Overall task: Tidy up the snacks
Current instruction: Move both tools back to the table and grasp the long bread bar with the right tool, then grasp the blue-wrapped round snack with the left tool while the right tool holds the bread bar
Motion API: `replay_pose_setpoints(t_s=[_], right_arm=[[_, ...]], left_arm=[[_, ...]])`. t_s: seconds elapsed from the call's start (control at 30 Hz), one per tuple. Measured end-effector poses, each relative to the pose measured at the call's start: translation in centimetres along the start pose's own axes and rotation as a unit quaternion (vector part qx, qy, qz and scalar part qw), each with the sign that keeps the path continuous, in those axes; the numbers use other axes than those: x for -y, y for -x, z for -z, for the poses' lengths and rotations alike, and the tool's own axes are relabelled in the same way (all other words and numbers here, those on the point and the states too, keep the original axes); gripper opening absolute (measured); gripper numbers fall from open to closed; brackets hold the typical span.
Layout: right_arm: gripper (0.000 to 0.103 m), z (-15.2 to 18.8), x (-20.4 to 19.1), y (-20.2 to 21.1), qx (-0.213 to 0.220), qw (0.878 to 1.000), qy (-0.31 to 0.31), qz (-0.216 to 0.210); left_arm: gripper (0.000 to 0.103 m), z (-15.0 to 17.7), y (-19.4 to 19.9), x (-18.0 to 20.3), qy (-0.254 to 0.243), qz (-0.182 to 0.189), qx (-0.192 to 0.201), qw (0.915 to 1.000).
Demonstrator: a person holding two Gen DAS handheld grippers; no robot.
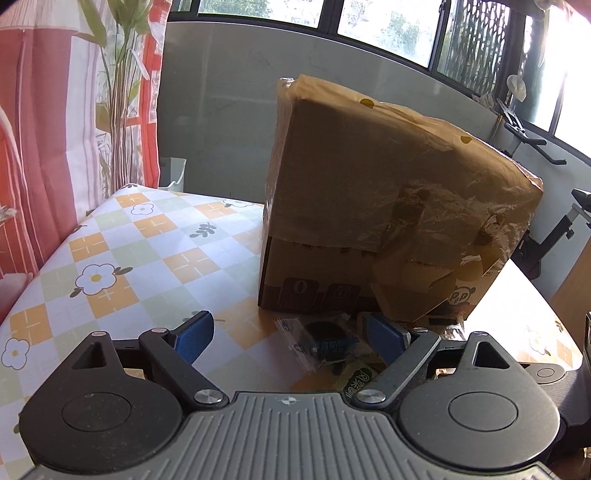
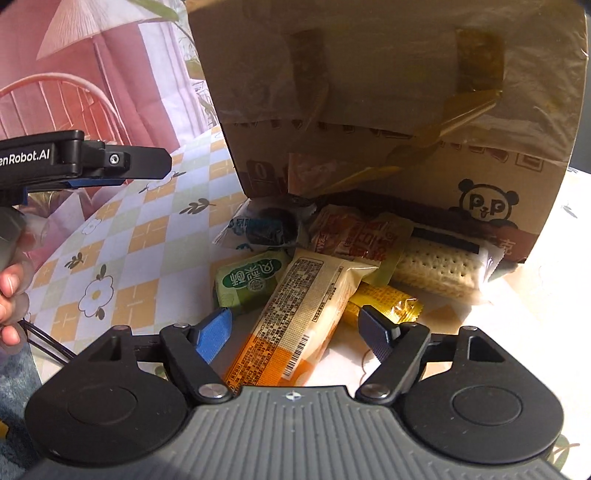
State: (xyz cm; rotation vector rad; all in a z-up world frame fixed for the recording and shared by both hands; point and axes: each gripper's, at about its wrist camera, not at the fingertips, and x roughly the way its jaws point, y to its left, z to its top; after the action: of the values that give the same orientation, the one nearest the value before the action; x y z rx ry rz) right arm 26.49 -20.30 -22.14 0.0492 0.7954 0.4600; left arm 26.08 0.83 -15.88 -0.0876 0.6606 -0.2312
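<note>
Two claws are in view, both with jaws apart and pads pressing on nothing. Right claw [image 2: 297, 326]: an orange-and-cream snack bar [image 2: 295, 317] lies lengthwise between its jaws, clear of both pads. Just left of that bar lies a green packet [image 2: 247, 282]; just right, partly under it, a gold-wrapped sweet [image 2: 384, 302]. Beyond these lie a clear-wrapped pack of crackers [image 2: 436, 271], an orange-red packet [image 2: 354, 234] and a clear packet holding a dark biscuit [image 2: 269, 225]. All rest in a heap on the chequered, flower-print table [image 2: 122, 236], against the foot of a cardboard box [image 2: 406, 110] covered with brown plastic wrap. Left claw [image 1: 291, 338] hangs above the table beside the same heap, the dark biscuit packet [image 1: 321, 341] lying below and between its jaws. A hand [image 2: 11, 291] grips the left device. Behind the box: red curtain [image 1: 40, 122] and windows [image 1: 388, 26].
</note>
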Motion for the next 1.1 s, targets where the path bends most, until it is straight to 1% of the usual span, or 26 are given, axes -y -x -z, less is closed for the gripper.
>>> replay_pose_setpoints(t_s=[0.03,0.07,0.13,0.2,0.27,0.33,0.43,0.53,0.67,0.8,0.87,0.93,1.0,1.1], right_arm=[[0.076,0.1,0.0,0.0,-0.004,1.000,0.006,0.000],[0.068,0.2,0.0,0.1,-0.009,1.000,0.006,0.001],[0.063,0.3,0.7,0.1,-0.026,1.000,-0.009,-0.012],[0.062,0.6,1.5,0.7,-0.026,0.999,-0.021,-0.007],[0.057,1.0,2.3,1.3,-0.024,0.999,-0.032,-0.002],[0.055,1.4,3.3,1.9,-0.023,0.999,-0.049,0.000],[0.050,2.1,4.1,2.8,-0.016,0.998,-0.055,0.009],[0.050,2.5,4.3,3.6,-0.009,0.998,-0.048,0.024],[0.051,2.4,3.3,3.6,0.001,0.999,0.001,0.046],[0.052,2.3,2.5,2.8,0.018,0.998,0.034,0.044],[0.051,2.5,2.7,2.6,0.031,0.999,0.019,0.027],[0.049,2.8,3.3,2.5,0.040,0.999,-0.006,0.006],[0.048,3.1,3.6,2.7,0.051,0.999,-0.017,0.004],[0.047,3.3,4.2,3.2,0.068,0.997,-0.036,0.013]], left_arm=[[0.091,0.1,-0.1,0.0,0.004,0.002,-0.003,1.0000],[0.091,0.2,-0.2,-0.1,0.006,0.003,-0.005,1.0000],[0.090,0.3,-0.3,-0.1,0.005,0.000,-0.008,1.0000],[0.089,0.4,-0.4,0.0,0.002,-0.001,-0.010,0.9999],[0.088,0.4,-0.4,0.1,-0.002,0.000,-0.013,0.9999],[0.087,0.6,-0.5,0.3,-0.009,-0.003,-0.015,0.9998],[0.087,0.8,-0.7,0.5,-0.011,-0.004,-0.020,0.9997],[0.086,1.0,-1.0,0.6,-0.010,-0.001,-0.028,0.9996],[0.086,1.1,-1.3,1.0,-0.015,0.002,-0.034,0.9993],[0.085,1.2,-1.5,1.2,-0.014,0.005,-0.039,0.9991],[0.080,1.3,-1.7,1.1,-0.009,0.019,-0.047,0.9987],[0.079,1.6,-1.9,1.0,0.001,0.028,-0.053,0.9982],[0.079,1.8,-2.1,1.2,0.002,0.020,-0.056,0.9982],[0.079,1.8,-2.9,1.3,0.003,0.014,-0.065,0.9978]])
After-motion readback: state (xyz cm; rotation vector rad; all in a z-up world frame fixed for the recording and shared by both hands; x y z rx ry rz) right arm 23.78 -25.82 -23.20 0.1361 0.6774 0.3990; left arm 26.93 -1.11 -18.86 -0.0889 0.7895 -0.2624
